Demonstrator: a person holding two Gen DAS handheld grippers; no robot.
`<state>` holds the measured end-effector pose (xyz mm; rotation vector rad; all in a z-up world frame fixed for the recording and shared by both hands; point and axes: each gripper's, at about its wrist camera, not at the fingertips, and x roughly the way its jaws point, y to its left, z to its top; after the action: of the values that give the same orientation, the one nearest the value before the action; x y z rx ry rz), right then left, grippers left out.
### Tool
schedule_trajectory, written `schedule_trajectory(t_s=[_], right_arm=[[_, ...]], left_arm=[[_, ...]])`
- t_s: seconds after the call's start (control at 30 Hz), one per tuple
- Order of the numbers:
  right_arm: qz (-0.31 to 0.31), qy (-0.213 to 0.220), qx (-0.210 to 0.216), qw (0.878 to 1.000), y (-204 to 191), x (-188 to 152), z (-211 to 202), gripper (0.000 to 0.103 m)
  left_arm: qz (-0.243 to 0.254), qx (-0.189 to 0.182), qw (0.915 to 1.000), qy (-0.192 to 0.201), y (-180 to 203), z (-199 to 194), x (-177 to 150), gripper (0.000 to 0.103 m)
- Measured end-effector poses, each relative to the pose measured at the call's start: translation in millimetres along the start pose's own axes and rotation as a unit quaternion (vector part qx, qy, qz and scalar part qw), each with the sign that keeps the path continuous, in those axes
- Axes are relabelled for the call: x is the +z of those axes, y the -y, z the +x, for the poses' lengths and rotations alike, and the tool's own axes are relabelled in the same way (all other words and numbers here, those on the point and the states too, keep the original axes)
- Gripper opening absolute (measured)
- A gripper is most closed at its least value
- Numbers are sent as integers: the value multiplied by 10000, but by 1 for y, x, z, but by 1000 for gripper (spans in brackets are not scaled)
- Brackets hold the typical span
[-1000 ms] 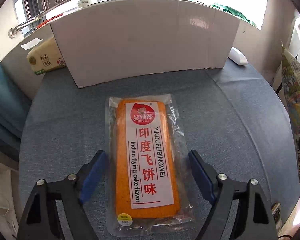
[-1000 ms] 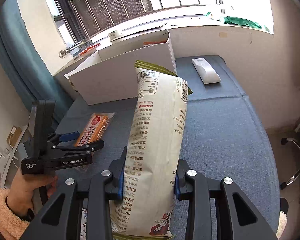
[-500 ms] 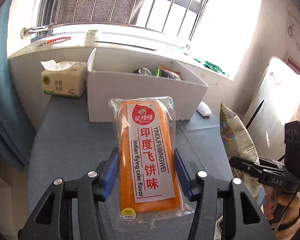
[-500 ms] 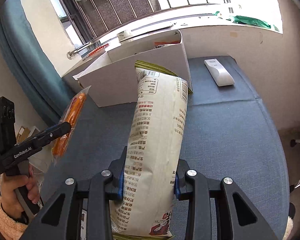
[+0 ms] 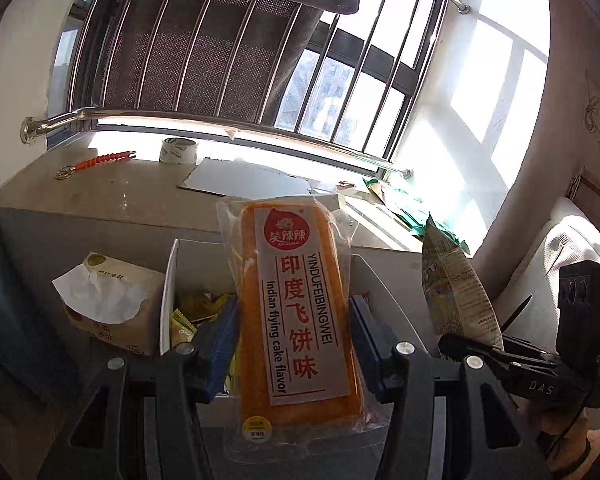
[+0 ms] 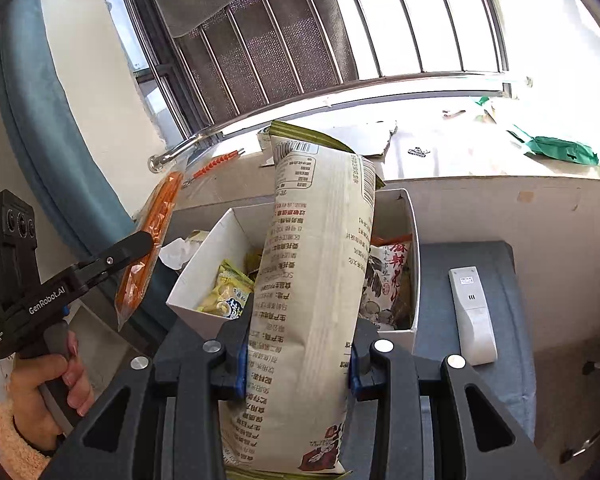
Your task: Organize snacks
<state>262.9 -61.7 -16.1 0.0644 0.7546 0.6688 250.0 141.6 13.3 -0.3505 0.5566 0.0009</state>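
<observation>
Since a moment ago you've raised both packets over the white box (image 6: 414,240). Your left gripper (image 5: 294,344) pinches the orange cake packet (image 5: 296,316) above its near wall; your right gripper (image 6: 298,354) clamps the tall beige bag (image 6: 312,280) upright above it. Beside the box: tissue pack (image 5: 108,304), remote (image 6: 472,316).

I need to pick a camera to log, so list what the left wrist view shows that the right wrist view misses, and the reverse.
Only the left wrist view shows the orange pack's printed front, shut in the left gripper, and the tape roll.

Only the right wrist view shows the white remote on the blue cloth and the beige bag's full back, shut in the right gripper.

Both show the white box holding snacks, the tissue pack and the barred window.
</observation>
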Motion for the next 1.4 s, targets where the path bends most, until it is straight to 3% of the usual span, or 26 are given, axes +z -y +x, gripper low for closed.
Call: schedule_trajectory(t_s=[0.17, 0.23, 0.3, 0.37, 0.5, 0.7, 0.83, 0.93, 1.0, 1.17, 1.27, 1.4], right_arm=[[-108, -310, -246, 9992, 6, 43, 43, 39], [-113, -278, -193, 9994, 9, 49, 55, 42], [-74, -428, -254, 9987, 14, 52, 70, 55], [12, -506, -366, 9980, 19, 53, 80, 92], [422, -312, -278, 9982, 32, 52, 77, 103], [-66, 1, -811, 9967, 20, 58, 56, 103], [-517, 681, -1177, 9894, 0, 60, 15, 103], [-509, 1082, -992, 9879, -10, 55, -19, 103], [-500, 1078, -845, 9893, -16, 51, -36, 103], [-542, 994, -754, 9907, -31, 15, -72, 103], [-383, 1003, -986, 9893, -31, -17, -96, 103], [-83, 1055, -483, 9932, -26, -62, -126, 103]], left_arm=[[68, 200, 9991, -361, -3, 50, 19, 59], [66, 416, 9978, -521, -8, 68, 16, 67], [-7, 570, 9964, -635, -13, 79, 14, 93], [-77, 515, 9959, -736, -19, 84, 9, 103], [120, 607, 9954, -733, -19, 80, 1, 103], [592, 909, 9940, -157, -3, 40, 8, 103], [803, 823, 9920, 514, 14, -4, 8, 103], [650, 1500, 9830, 839, 23, -34, 3, 103], [777, 1516, 9819, 824, 30, -48, -5, 103], [887, 826, 9899, 729, 47, -92, -40, 103], [869, 833, 9896, 783, 60, -116, -70, 103], [947, 839, 9908, 473, 76, -134, -109, 103]])
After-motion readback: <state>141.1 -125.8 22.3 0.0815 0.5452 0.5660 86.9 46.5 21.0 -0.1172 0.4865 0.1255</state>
